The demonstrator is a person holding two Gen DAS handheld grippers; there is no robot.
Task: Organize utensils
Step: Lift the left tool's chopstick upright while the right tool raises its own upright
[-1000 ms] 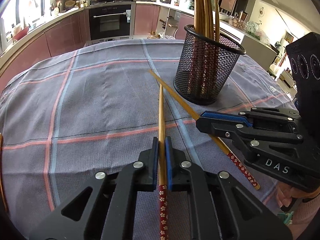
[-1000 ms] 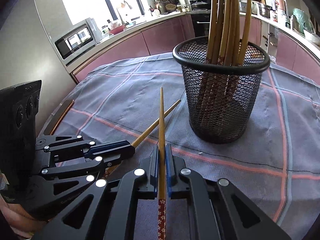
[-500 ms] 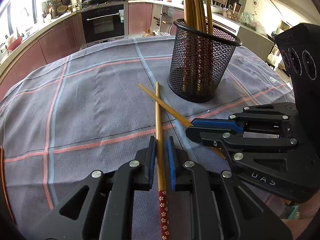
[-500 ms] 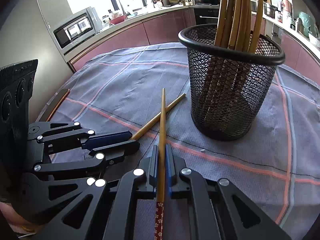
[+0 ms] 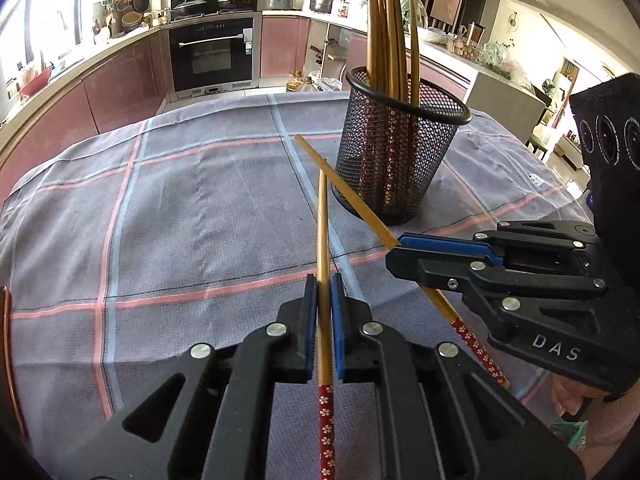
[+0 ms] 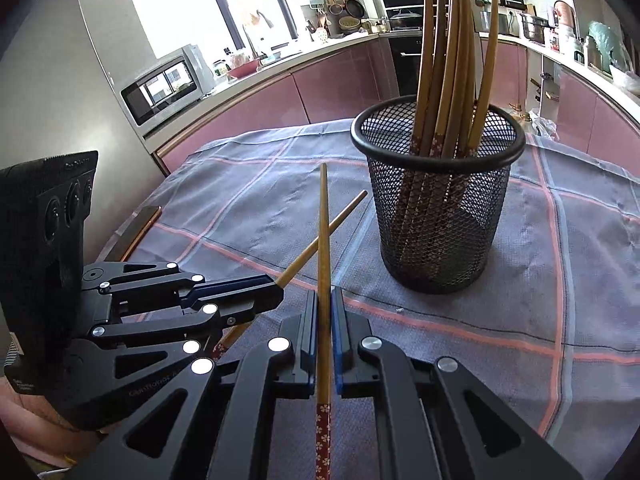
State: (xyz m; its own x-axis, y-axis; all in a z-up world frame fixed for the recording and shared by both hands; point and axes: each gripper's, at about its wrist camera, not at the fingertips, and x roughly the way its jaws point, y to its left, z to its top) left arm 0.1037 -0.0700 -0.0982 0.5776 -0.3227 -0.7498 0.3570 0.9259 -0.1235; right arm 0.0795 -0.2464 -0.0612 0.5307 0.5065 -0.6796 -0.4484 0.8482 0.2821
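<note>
**Both grippers clamped on one chopstick each, short of the mesh holder.**

Your left gripper (image 5: 324, 280) is clenched on the left chopstick (image 5: 323, 232), held level, tip pointing ahead. Your right gripper (image 6: 325, 292) grips the right chopstick (image 6: 324, 240) the same way, angled in so the two shafts cross ahead of your jaws. The mesh holder (image 6: 438, 216) stands upright ahead and right of the right jaws, apart from both tips, with stored chopsticks (image 6: 452, 64) leaning in it. Bare tablecloth (image 5: 192, 208) spreads ahead and left of the left jaws to the table's far edge; counters (image 6: 280, 92) lie beyond.
</note>
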